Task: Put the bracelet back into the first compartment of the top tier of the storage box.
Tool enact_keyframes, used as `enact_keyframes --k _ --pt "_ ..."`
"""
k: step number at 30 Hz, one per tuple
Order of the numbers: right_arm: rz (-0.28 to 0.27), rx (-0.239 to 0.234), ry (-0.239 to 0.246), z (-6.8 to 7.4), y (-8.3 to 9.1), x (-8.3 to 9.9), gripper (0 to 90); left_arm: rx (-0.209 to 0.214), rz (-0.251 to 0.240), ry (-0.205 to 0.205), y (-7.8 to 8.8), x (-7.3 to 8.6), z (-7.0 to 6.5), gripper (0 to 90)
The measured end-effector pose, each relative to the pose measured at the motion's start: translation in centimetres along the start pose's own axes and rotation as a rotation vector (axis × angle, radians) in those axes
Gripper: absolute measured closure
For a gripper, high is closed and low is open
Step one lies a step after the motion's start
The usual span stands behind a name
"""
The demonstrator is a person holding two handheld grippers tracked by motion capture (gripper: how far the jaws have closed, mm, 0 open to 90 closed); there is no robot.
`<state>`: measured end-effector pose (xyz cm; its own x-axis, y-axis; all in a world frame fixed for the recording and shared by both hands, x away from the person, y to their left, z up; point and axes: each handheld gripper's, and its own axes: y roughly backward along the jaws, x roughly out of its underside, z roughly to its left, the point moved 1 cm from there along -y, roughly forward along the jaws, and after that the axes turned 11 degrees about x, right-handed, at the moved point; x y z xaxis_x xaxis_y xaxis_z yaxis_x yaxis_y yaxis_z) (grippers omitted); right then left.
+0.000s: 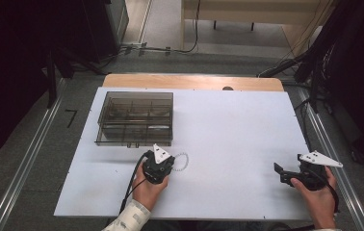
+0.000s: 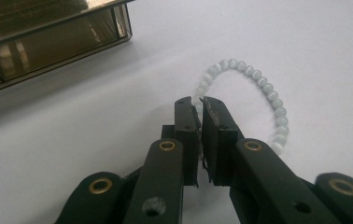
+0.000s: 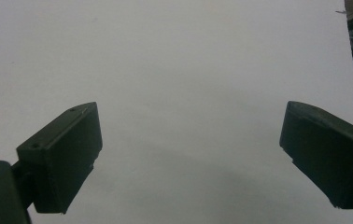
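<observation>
My left gripper (image 2: 199, 105) pinches the bead bracelet (image 2: 263, 84), contact hidden; right gripper (image 3: 191, 154) hovers, jaws spread wide.

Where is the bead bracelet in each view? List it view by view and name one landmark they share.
High view: the bead bracelet lies on the white table, just right of the left gripper, in front of the clear box.
Left gripper view: upper right of centre, a ring beyond the shut jaws, its near side gripped.
Right gripper view: not in it.
Shared landmark: the white table.
</observation>
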<state>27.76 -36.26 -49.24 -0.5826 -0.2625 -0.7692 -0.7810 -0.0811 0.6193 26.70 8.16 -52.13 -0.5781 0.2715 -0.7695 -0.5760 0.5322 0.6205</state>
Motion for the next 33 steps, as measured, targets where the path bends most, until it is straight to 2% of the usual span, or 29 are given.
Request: enact_keyframes --k 5,23,33 --pt "0.0 -0.001 0.001 0.0 0.0 0.0 4.1 -0.002 -0.001 -0.002 0.0 0.0 0.0 86.8" --pt "-0.001 -0.003 0.001 -0.1 -0.1 0.0 4.1 0.045 -0.052 0.046 0.6 0.1 0.4 88.2" --pt "0.0 -0.002 0.0 -0.1 -0.1 0.1 4.1 0.067 -0.142 0.033 2.2 -0.4 -0.1 88.2"
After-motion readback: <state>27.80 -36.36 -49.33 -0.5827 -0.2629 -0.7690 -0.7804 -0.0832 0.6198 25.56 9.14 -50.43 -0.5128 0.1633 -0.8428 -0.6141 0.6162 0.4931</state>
